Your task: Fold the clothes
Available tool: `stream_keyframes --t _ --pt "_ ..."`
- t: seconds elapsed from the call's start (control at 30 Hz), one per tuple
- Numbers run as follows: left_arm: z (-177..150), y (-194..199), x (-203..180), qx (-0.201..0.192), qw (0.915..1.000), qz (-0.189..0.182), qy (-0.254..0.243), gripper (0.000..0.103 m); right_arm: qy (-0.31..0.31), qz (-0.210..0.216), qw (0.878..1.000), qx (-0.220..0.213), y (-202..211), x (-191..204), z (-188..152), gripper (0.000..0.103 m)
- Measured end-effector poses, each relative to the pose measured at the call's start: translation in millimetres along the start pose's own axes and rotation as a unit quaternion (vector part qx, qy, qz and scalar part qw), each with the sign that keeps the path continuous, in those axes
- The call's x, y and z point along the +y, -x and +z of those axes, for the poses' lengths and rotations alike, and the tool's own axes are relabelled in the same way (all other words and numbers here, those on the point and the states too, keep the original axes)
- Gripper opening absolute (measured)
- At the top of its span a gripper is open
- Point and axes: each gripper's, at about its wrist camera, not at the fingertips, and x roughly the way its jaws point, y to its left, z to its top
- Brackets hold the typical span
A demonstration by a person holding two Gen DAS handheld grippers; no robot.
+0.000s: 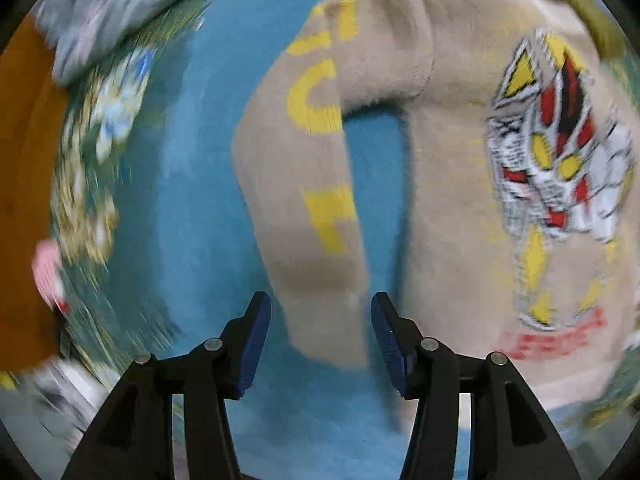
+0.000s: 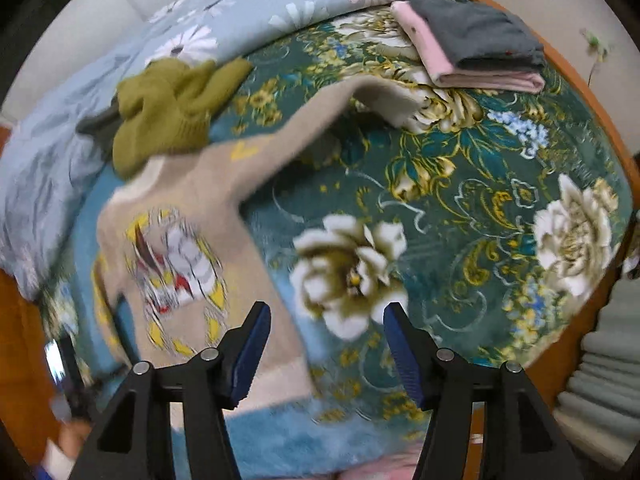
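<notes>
Big floral bed (image 2: 460, 200) first, with the beige sweater (image 2: 192, 216) spread face-up on it, one sleeve (image 2: 320, 108) flung out toward the folded pink and grey stack (image 2: 472, 52), the other sleeve (image 1: 312, 184) lying alongside the body. Folding well here, I'd say, means catching a sleeve near the cuff and laying it flat across the chest. Left tool (image 1: 320, 332) gapes wide over that sleeve's end, gripping nothing; right tool (image 2: 326, 344) equally spread, empty.

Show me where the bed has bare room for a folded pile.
Free: the floral blanket right of the beige sweater, below the folded pink and grey stack. Crowded: the far-left corner, where the olive sweater meets the daisy duvet.
</notes>
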Motion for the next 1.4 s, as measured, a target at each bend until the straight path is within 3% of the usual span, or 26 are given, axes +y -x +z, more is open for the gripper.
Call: stream_keyframes --t 0.03,0.07,0.1,0.13,0.33,0.47,0.53,0.6,0.67,0.73,0.87,0.97,1.03,1.07,1.1,1.23,1.4 --pt "4.7 -1.8 2.9 -0.006 0.9998 0.011 -0.012 0.05 0.0 -0.006 1.0 0.002 2.3 2.5 -8.5 0.062" --pt "8.8 -2.6 8.0 -0.012 0.9996 0.019 -0.016 0.034 0.0 -0.011 1.0 0.005 4.6 5.0 -17.0 0.063" --pt "12.2 -3.1 15.1 -0.017 0.9995 0.024 -0.013 0.006 0.0 -0.017 1.0 0.007 6.9 7.5 -25.5 0.063" --pt "14.4 -2.1 26.3 -0.024 0.9994 0.023 -0.001 0.001 0.0 -0.021 1.0 0.01 8.2 9.9 -31.3 0.063" --pt "25.3 9.1 111.3 -0.062 0.9938 0.019 0.09 0.0 0.0 -0.018 1.0 0.019 2.6 24.1 -32.8 0.063" --pt "33.2 10.7 154.8 -0.05 0.9831 -0.097 0.147 0.0 0.0 -0.017 1.0 0.025 -1.1 33.5 -33.9 0.063" --pt "35.0 20.5 147.7 -0.066 0.9794 -0.118 0.15 0.015 0.001 -0.016 0.999 0.029 -3.8 38.8 -34.5 0.063" --pt "36.9 29.4 135.1 -0.081 0.9729 -0.151 0.156 0.053 0.006 -0.017 0.999 0.04 -9.6 46.6 -35.8 0.063" --pt "39.2 31.3 114.2 -0.081 0.9674 -0.187 0.15 0.059 0.009 -0.011 0.999 0.042 -10.2 53.3 -36.0 0.063" --pt "43.6 30.5 83.1 -0.066 0.9704 -0.198 0.121 0.063 0.016 -0.01 0.999 0.041 -9.3 59.6 -35.6 0.063" --pt "43.6 13.8 21.4 -0.025 0.9897 -0.137 0.029 0.065 0.024 -0.014 0.999 0.04 -7.0 65.2 -36.2 0.064" --pt "34.5 2.5 -5.2 -0.011 0.9967 -0.07 -0.038 0.062 0.02 -0.018 0.999 0.047 -8.7 62.3 -39.1 0.065" --pt "28.8 3.4 -3.4 -0.024 0.9977 -0.037 -0.051 0.034 0.017 -0.021 0.998 0.051 -9.9 60.4 -41.0 0.065" --pt "26.6 3.4 2.9 -0.025 0.9981 -0.033 -0.045 0.013 0.015 -0.022 0.998 0.053 -10.5 59.4 -42.1 0.065" --pt "25.0 3.1 15.5 -0.023 0.9988 -0.036 -0.025 0.005 0.014 -0.021 0.998 0.054 -11.4 58.5 -43.1 0.065" --pt "23.1 9.4 77.6 -0.041 0.9979 -0.023 0.045 0.002 0.009 -0.02 0.998 0.06 -16.0 58.4 -44.3 0.065" --pt "31.6 2.0 166.1 -0.033 0.9878 -0.003 0.152 0.002 0.016 -0.014 0.998 0.066 -22.0 66.0 -44.0 0.065"
